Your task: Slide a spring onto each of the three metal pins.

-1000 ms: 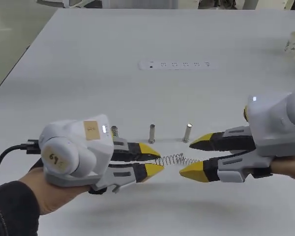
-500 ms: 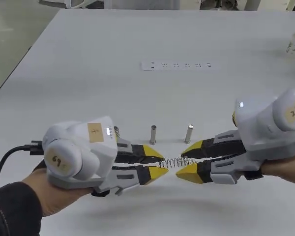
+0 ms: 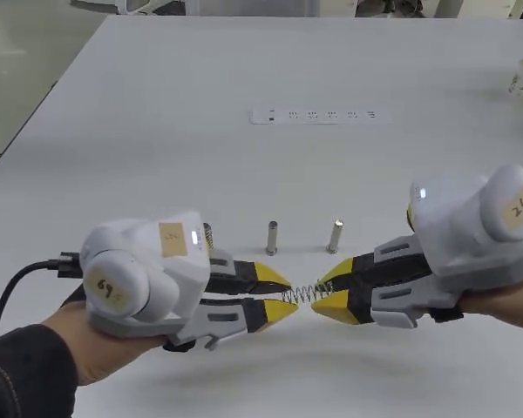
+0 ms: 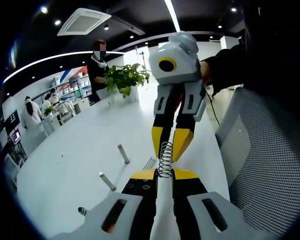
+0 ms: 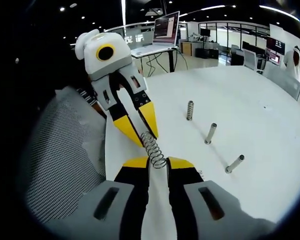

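Steel coil spring [image 3: 307,293] hangs level, held between my left gripper [image 3: 292,295] and right gripper [image 3: 317,294], both jaws pinched nearly closed on its ends (bare upright middle metal pin [image 3: 271,237] stands just beyond).

Spring [image 3: 307,293] spans left claw [image 3: 289,296] to right claw [image 3: 319,294], apparently before pins [image 3: 271,238].

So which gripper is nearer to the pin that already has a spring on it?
Left. The left gripper has its body just in front of the pin with the spring, partly hiding it. The right gripper is off to the right, its tips near the last bare pin.
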A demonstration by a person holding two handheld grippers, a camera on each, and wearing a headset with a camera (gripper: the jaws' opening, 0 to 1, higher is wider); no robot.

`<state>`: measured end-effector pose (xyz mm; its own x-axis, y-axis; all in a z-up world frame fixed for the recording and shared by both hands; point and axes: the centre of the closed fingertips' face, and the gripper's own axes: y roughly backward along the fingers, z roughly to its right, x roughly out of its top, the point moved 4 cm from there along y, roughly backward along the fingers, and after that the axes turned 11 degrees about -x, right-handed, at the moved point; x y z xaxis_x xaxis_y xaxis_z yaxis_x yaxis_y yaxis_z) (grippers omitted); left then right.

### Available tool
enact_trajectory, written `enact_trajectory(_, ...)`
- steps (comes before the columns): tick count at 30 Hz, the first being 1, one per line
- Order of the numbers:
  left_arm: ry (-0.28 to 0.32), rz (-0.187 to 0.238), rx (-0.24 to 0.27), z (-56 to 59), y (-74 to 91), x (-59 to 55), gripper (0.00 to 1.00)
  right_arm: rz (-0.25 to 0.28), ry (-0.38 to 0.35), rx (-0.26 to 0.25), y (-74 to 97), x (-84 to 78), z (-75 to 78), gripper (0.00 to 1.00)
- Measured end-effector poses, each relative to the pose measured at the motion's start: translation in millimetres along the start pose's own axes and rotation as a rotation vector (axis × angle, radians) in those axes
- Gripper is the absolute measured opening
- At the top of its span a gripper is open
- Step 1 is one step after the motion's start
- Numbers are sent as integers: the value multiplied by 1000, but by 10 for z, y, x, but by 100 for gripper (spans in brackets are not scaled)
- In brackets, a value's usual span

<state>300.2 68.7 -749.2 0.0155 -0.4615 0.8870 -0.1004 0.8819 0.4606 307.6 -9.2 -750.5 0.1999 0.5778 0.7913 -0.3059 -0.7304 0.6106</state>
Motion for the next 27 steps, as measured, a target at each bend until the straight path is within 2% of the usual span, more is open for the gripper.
enact_trajectory(9,8,-8,-4,3,-15,-49,7,-9,14,22,28,109,-56,15)
enact_trajectory(14,15,-6,-7,7,-29,-63,7,-19,45,26,16,181,-84,15)
enact_trajectory(20,23,-1,-6,16,-58,-64,7,-60,84,36,-10,227,-105,14)
enact_trajectory(23,39,17,-8,18,-66,-61,6,-90,105,36,-21,231,-102,14)
enact_trajectory(27,56,34,4,1,-51,-73,6,-90,105,36,-21,237,-89,14)
